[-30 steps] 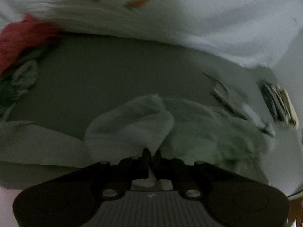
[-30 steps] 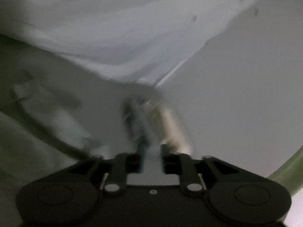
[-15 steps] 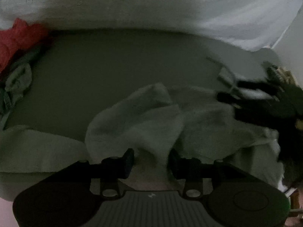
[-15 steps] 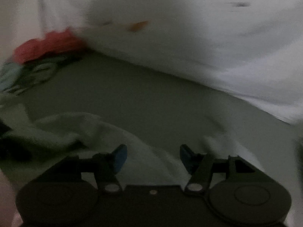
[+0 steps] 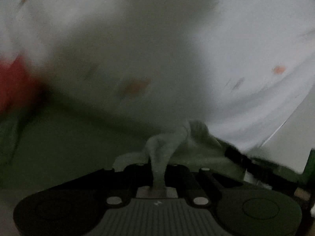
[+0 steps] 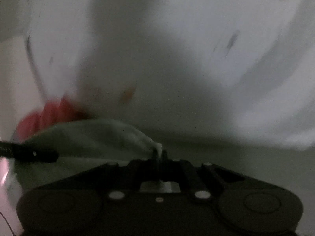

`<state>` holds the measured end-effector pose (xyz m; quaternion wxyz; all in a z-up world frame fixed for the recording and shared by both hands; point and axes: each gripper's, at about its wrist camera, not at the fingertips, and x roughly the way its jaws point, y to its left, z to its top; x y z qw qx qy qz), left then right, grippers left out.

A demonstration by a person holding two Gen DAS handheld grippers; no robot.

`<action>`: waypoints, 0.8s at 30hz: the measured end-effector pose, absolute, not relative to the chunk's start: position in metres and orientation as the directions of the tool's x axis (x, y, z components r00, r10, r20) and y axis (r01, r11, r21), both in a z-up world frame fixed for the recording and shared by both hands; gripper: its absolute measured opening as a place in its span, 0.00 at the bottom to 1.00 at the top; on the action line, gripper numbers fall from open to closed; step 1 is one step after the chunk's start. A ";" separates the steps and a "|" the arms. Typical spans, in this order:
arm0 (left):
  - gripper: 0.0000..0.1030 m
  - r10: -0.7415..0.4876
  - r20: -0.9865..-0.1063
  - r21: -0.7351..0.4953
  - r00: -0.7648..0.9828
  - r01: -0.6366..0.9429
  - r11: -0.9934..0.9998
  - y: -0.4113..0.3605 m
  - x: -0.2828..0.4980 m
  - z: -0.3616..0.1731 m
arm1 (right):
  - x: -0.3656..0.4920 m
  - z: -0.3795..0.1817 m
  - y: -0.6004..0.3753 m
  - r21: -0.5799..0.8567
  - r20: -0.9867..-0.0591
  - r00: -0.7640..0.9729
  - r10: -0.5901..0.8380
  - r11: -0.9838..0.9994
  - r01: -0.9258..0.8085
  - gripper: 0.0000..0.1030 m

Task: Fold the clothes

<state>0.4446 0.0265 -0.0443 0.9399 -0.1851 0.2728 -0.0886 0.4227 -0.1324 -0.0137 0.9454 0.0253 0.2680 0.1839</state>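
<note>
A pale grey-green garment (image 5: pixel 167 147) is pinched in my left gripper (image 5: pixel 157 167), whose jaws are shut on a bunched fold of it. The same garment (image 6: pixel 94 135) stretches leftward from my right gripper (image 6: pixel 158 155), which is shut on its corner. The garment is lifted off the grey-green bed surface (image 5: pixel 69 137) between the two grippers. The right gripper shows in the left wrist view (image 5: pixel 242 157) as a dark shape at the right, and the left gripper shows in the right wrist view (image 6: pixel 29 153) at the left. Both views are dim and blurred.
A white bedsheet or duvet with small orange and dark prints (image 5: pixel 256 59) rises behind the bed; it also shows in the right wrist view (image 6: pixel 216 49). A red garment (image 6: pixel 49 114) lies at the back left, also seen in the left wrist view (image 5: pixel 11 82).
Both grippers were open half a second ago and have shut on the pale garment. They have lifted it, and both views have swung up toward the white duvet.
</note>
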 end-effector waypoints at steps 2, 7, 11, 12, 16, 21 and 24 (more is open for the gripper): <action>0.03 -0.248 -0.402 -0.342 0.881 0.107 0.934 0.010 0.475 -0.027 | 0.445 0.005 -0.144 0.126 -0.428 0.842 0.329 0.944 -0.304 0.01; 0.32 -0.073 -0.627 -0.189 0.775 -0.061 0.980 -0.015 0.572 -0.076 | 0.520 -0.032 -0.152 0.123 -0.543 0.809 0.226 0.974 -0.190 0.30; 0.45 -0.080 -0.710 -0.181 0.699 -0.071 0.981 -0.024 0.565 -0.115 | 0.507 -0.052 -0.184 0.107 -0.549 0.819 0.167 0.986 -0.129 0.56; 0.55 -0.088 -0.722 -0.182 0.686 -0.065 0.981 -0.029 0.560 -0.123 | 0.496 -0.056 -0.196 0.101 -0.536 0.830 0.152 0.988 -0.117 0.63; 0.57 -0.118 -0.767 -0.185 0.630 -0.041 0.982 -0.051 0.539 -0.155 | 0.474 -0.097 -0.254 -0.017 -0.639 0.769 -0.018 1.000 0.009 0.58; 0.57 -0.153 -0.818 -0.192 0.555 -0.012 0.981 -0.079 0.513 -0.195 | 0.465 -0.162 -0.312 -0.021 -0.802 0.593 -0.070 0.996 0.088 0.55; 0.58 -0.165 -0.844 -0.185 0.511 0.010 0.983 -0.093 0.514 -0.212 | 0.459 -0.183 -0.330 0.070 -0.858 0.513 0.018 0.994 0.081 0.55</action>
